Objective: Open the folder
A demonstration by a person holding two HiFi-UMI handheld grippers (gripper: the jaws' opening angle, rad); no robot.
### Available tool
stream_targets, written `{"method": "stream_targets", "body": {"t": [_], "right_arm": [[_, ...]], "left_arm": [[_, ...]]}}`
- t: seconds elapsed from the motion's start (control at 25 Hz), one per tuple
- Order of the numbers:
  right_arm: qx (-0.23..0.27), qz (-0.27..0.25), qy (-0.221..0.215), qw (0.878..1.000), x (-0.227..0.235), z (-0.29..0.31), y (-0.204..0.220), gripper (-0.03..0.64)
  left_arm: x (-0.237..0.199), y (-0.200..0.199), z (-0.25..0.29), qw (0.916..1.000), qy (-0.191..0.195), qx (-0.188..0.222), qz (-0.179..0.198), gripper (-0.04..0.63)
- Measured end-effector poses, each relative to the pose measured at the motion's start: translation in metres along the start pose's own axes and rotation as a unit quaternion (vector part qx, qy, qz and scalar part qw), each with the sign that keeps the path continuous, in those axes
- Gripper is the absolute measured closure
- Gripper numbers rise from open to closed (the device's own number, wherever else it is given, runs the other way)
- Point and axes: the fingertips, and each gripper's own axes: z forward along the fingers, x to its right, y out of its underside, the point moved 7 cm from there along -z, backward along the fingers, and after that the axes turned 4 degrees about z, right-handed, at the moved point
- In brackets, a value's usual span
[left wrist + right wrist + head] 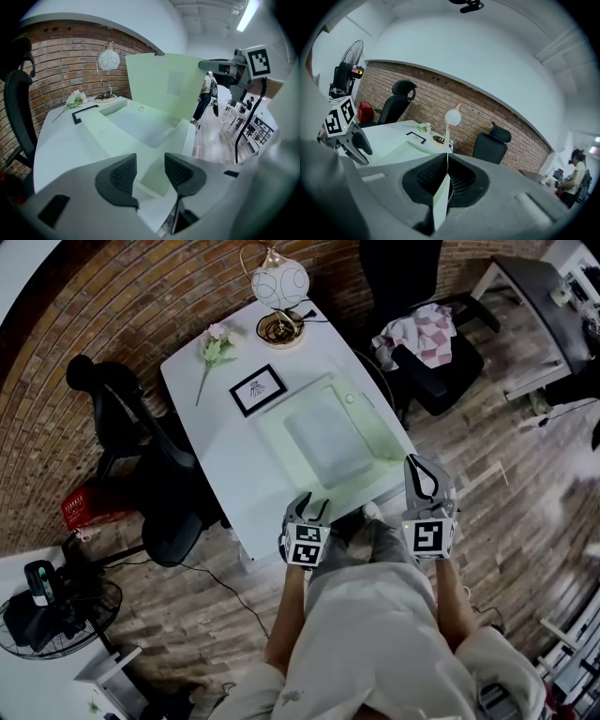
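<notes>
A pale green translucent folder [328, 439] lies on the white table [211, 442]. Its cover [161, 82] stands lifted off the lower sheet [140, 126]. My right gripper [421, 467] is shut on the cover's edge at the table's near right corner. In the right gripper view the thin sheet [440, 199] runs edge-on between the closed pads of that gripper [446, 174]. My left gripper [308, 505] hangs at the table's near edge. It is open over the folder's near corner [157, 176], and nothing is pinched between its pads [123, 174].
At the table's far end stand a globe lamp [279, 285], a flower [215, 346] and a black-framed card [258, 389]. A black office chair [141, 442] is to the left. Another chair with a checked cloth [424, 332] is to the right. A fan [56, 606] stands on the floor.
</notes>
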Motion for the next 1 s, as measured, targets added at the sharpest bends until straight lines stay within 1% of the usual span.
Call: {"method": "stream_targets", "body": {"t": [0.28,0.36,0.44,0.6,0.76,0.88,1.0], "right_arm": [[-0.001,0.0,0.008,1.0,0.0061,0.0018,0.0033,0.606],[-0.002,0.007,0.011,1.0,0.0065,0.0016,0.0056,0.606],[-0.01,0.016,0.013,1.0,0.0057,0.0003,0.0087,0.606],[-0.002,-0.003,0.01,1.0,0.0067,0.0014,0.0035,0.606],[-0.011,0.018,0.015,1.0,0.0053,0.0022,0.0077,0.606],[-0.009,-0.001,0.01,1.0,0.0064,0.0028,0.0042,0.606],[-0.012,-0.006,0.01,1.0,0.0064,0.0029,0.0033,0.606]], "left_arm": [[-0.0006,0.0002,0.0005,1.0,0.0,-0.003,-0.003,0.408],[-0.0004,0.0002,0.0009,1.0,0.0,-0.002,-0.002,0.408],[-0.0001,0.0022,-0.0002,0.9999,0.001,-0.01,-0.004,0.409],[-0.0002,0.0003,0.0001,1.0,0.001,-0.002,-0.002,0.41],[-0.0008,-0.0007,0.0009,1.0,0.002,-0.003,0.0,0.41],[-0.0008,0.0008,0.0007,1.0,0.003,-0.006,-0.002,0.41],[-0.0012,-0.0002,0.0001,1.0,0.003,-0.006,-0.001,0.411]]}}
